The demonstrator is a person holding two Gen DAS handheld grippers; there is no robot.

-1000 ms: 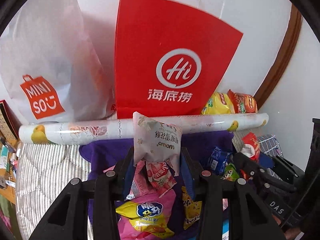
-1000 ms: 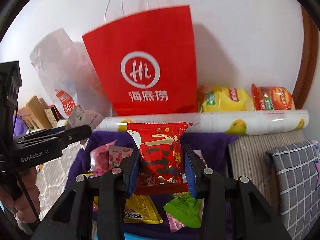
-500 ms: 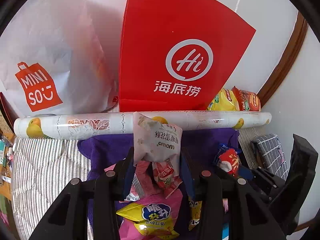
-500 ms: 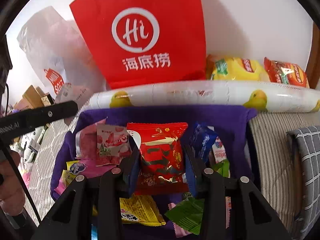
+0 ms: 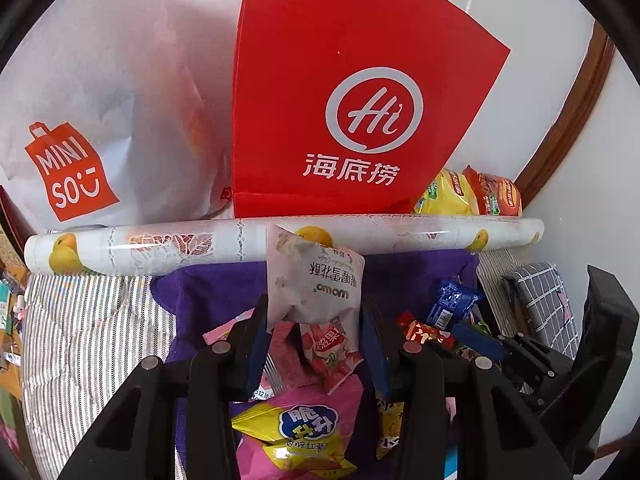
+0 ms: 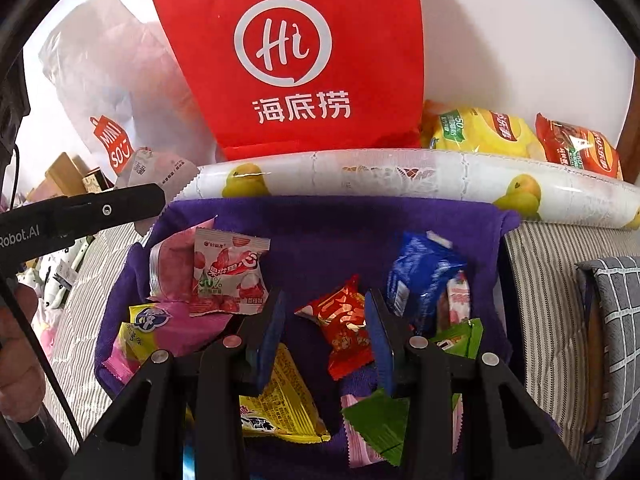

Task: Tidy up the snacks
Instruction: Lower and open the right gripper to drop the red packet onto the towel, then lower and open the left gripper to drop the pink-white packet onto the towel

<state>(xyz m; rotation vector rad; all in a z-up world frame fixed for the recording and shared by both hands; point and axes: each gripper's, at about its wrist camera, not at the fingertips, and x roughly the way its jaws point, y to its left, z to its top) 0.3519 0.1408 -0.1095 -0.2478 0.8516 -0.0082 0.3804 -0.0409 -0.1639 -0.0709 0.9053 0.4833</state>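
Note:
My left gripper (image 5: 314, 322) is shut on a pale white snack packet (image 5: 316, 276), held upright above the purple cloth (image 5: 208, 288). In the right wrist view it reaches in from the left (image 6: 154, 200) with the same packet (image 6: 160, 168). My right gripper (image 6: 324, 320) stands open low over the purple cloth (image 6: 328, 224). A red snack packet (image 6: 344, 328) lies tilted on the cloth between its fingers, with a gap to the left pad. The left wrist view shows that gripper (image 5: 468, 334) at the right, beside the red packet (image 5: 422, 332).
Loose snacks cover the cloth: a strawberry packet (image 6: 228, 276), a blue one (image 6: 420, 276), a yellow one (image 6: 280, 404), a green one (image 6: 380, 424). Behind lie a printed roll (image 6: 400, 176), a red paper bag (image 6: 288, 80), a white bag (image 5: 100, 120), chip bags (image 6: 480, 132). A checked cushion (image 6: 616, 320) sits at the right.
The right gripper came down over the cloth, and the red packet slipped out of its jaws and now lies tilted below. The left gripper kept its hold on the pale packet.

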